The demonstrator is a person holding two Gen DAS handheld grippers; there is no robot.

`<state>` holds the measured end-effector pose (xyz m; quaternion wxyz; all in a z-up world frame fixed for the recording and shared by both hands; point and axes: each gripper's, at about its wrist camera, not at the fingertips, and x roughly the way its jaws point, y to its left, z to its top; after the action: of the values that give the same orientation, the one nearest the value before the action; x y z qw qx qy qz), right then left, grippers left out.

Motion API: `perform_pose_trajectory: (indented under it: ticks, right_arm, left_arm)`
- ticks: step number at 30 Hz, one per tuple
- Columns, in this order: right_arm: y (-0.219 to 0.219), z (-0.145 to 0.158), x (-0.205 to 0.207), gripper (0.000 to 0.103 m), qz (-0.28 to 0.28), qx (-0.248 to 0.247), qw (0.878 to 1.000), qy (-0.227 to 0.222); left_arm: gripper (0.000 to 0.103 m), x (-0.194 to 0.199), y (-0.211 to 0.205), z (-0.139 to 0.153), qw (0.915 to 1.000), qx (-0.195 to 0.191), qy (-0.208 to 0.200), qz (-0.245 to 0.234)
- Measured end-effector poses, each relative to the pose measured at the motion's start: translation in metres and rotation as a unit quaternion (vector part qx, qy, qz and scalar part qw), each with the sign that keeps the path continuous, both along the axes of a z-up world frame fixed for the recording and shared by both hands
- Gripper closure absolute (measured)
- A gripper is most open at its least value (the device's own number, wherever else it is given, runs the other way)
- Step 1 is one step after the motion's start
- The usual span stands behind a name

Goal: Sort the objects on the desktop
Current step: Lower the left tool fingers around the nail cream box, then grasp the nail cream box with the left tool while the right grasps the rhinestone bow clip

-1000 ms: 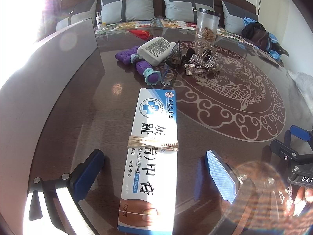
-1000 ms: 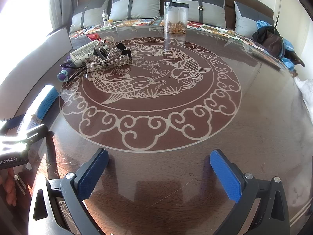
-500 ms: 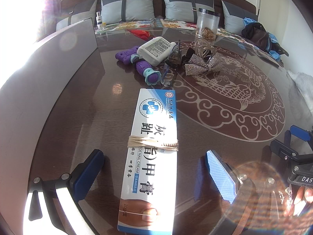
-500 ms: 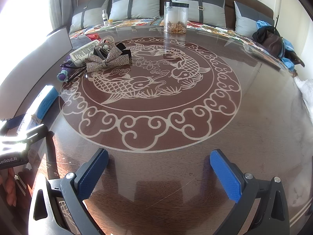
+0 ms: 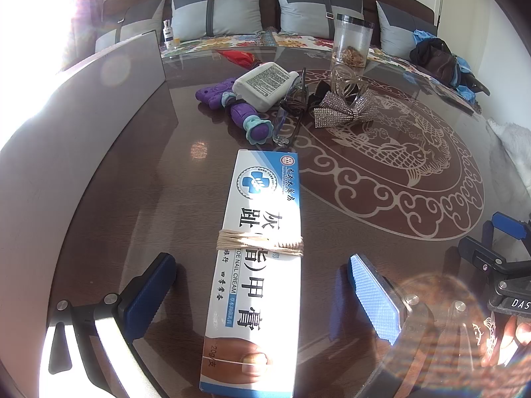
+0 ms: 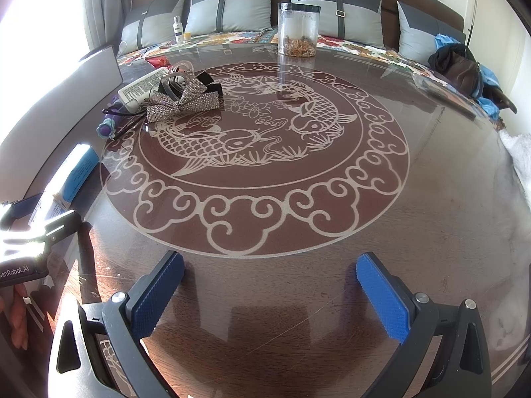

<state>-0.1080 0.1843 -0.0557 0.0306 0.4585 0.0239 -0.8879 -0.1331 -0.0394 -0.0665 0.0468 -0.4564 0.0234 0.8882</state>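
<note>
A long white-and-blue nail cream box (image 5: 259, 265), wound with tan string, lies flat on the glass table between the open fingers of my left gripper (image 5: 262, 285); the pads do not touch it. It also shows at the left in the right wrist view (image 6: 71, 179). Farther back lies a pile: a purple toy (image 5: 239, 106), a white bottle (image 5: 265, 83), glasses (image 5: 292, 106) and a rhinestone bow (image 5: 345, 109), the bow also in the right wrist view (image 6: 182, 102). My right gripper (image 6: 268, 292) is open and empty over bare table.
A clear jar (image 6: 297, 30) with brown contents stands at the far edge. A grey panel (image 5: 66, 126) runs along the left side. A cushioned sofa (image 6: 232, 3) with a dark bag (image 6: 458, 66) lies behind the table. The koi pattern (image 6: 255, 139) fills the centre.
</note>
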Motion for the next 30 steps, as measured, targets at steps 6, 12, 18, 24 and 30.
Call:
perform_pose_trajectory:
  ticks: [6, 12, 18, 24, 30]
  right_arm:
    - [-0.007, 0.015, -0.025, 0.0, 0.042, -0.059, 0.997, 0.001]
    - [-0.056, 0.04, -0.121, 0.0, 0.199, -0.024, 0.979, 0.027]
    - [-0.107, 0.03, -0.173, 0.0, 0.334, 0.09, 0.938, -0.028]
    - [-0.122, 0.026, -0.187, 0.034, 0.355, 0.043, 0.93, -0.081]
    - [-0.091, 0.035, -0.136, 0.057, 0.302, 0.01, 0.947, -0.112]
  left_arm:
    - [0.0, 0.0, 0.0, 0.0, 1.0, 0.0, 0.0, 0.0]
    - [0.0, 0.0, 0.0, 0.0, 1.0, 0.0, 0.0, 0.0]
    - [0.0, 0.0, 0.001, 0.001, 1.0, 0.0, 0.0, 0.0]
    - [0.0, -0.001, 0.0, 0.001, 1.0, -0.001, -0.005, -0.001]
    - [0.0, -0.003, -0.008, 0.003, 0.9997, 0.002, -0.018, 0.014]
